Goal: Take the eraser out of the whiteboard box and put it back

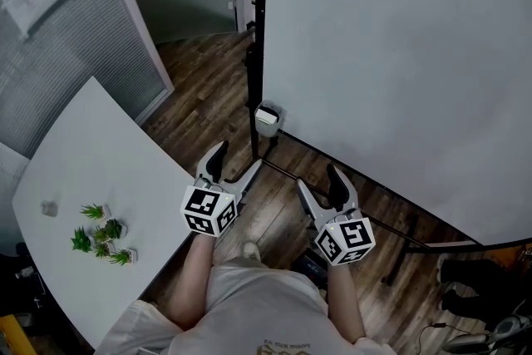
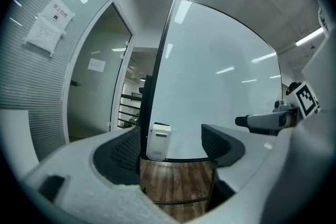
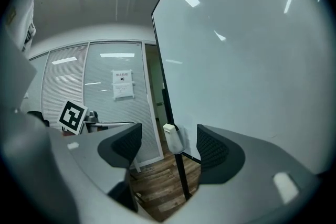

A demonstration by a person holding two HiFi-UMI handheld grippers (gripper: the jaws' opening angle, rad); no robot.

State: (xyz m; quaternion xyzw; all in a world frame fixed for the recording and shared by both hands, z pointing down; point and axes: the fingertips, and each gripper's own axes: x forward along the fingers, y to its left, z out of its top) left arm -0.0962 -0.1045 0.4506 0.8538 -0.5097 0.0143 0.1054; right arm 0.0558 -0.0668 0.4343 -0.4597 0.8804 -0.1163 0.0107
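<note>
Your left tool and your right tool are both held out in front of you above the wooden floor, side by side and apart from each other, aimed toward the bottom edge of the whiteboard. Each gripper view shows its jaws spread apart with nothing between them, only floor and board beyond the gap. The whiteboard box is a small white holder fixed at the board's lower left corner, against the black upright post of the stand. It is ahead of both tools and touched by neither. In the left gripper view it shows just beside the left jaw's pad, and in the right gripper view it shows between the two pads, farther off. A dark strip sits at the box's top opening, but you cannot tell the eraser apart from the box in any view, so it appears to be inside or hidden there. To your left is a white tabletop with a small cluster of green plants on it, well apart from the box and from your tools.
</note>
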